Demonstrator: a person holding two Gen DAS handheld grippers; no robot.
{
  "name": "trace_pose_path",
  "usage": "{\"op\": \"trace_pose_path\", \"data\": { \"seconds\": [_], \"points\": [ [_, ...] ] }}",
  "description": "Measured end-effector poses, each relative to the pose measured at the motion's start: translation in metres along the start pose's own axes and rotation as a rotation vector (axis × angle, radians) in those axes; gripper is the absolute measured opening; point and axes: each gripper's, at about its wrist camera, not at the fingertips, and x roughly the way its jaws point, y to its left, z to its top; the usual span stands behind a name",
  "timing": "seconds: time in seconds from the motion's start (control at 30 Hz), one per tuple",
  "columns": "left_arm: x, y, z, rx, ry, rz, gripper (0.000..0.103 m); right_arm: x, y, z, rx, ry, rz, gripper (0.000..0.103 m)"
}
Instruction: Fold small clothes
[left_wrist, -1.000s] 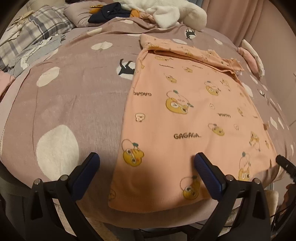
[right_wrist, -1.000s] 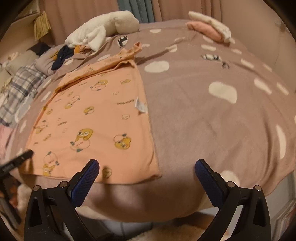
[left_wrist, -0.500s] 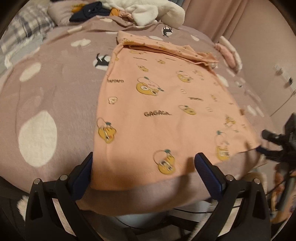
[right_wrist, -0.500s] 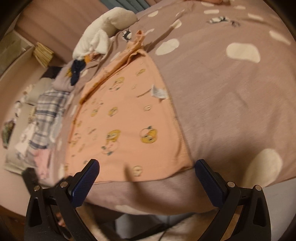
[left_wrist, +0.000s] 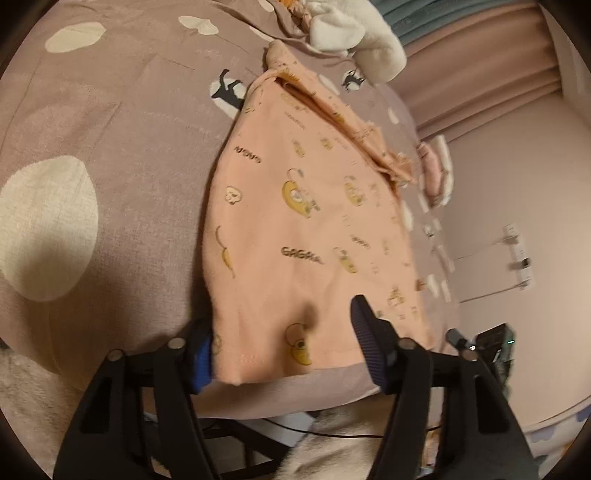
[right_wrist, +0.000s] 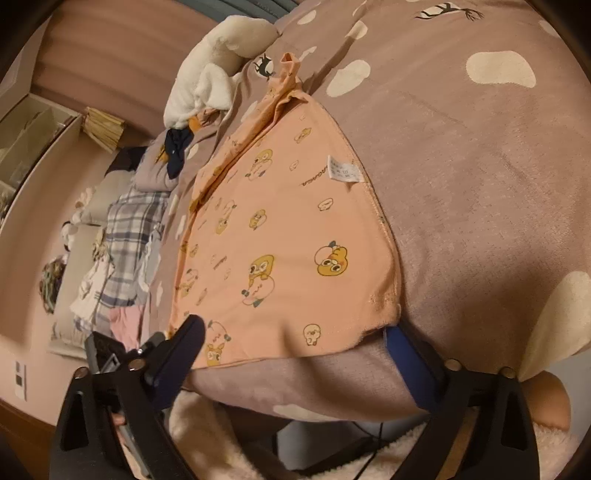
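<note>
A peach child's top with yellow cartoon prints lies flat on the mauve spotted bedspread, in the left wrist view (left_wrist: 314, 236) and the right wrist view (right_wrist: 280, 236). My left gripper (left_wrist: 284, 350) is open, its jaws astride the garment's near left hem corner, one jaw under the edge and one over the cloth. My right gripper (right_wrist: 299, 354) is open and astride the near right hem corner in the same way. A white care label (right_wrist: 341, 168) lies on the right side seam. The far end of the top is bunched.
The bedspread (left_wrist: 110, 147) hangs over the bed's near edge. A white fluffy cloth (right_wrist: 221, 62) and a pile of clothes (right_wrist: 125, 236) lie at the far and left side. A folded pink item (left_wrist: 436, 173) lies at the right. Wall and power strip (left_wrist: 519, 258) lie beyond.
Both grippers have moved forward and down to the garment's near hem, each tilting inward. The jaws now straddle the two near corners, where before they hung short of the hem.
</note>
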Motion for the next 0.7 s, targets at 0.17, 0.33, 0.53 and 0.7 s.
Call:
{"op": "trace_pose_path", "data": {
  "seconds": [0.17, 0.33, 0.53, 0.7],
  "points": [
    [-0.006, 0.01, 0.0, -0.051, -0.019, 0.124, 0.02, -0.001, -0.005, 0.002, 0.018, -0.013, -0.035, 0.067],
    [-0.012, 0.014, -0.002, -0.059, -0.045, 0.19, 0.008, -0.004, -0.01, 0.002, 0.024, -0.04, -0.098, 0.03],
    [-0.013, 0.017, 0.002, -0.122, -0.057, 0.146, 0.005, -0.009, -0.018, 0.001, 0.071, -0.072, -0.063, 0.01],
    [-0.018, 0.013, 0.011, -0.145, -0.065, 0.111, 0.005, -0.013, -0.011, 0.01, 0.079, -0.102, -0.023, 0.01]
  ]
}}
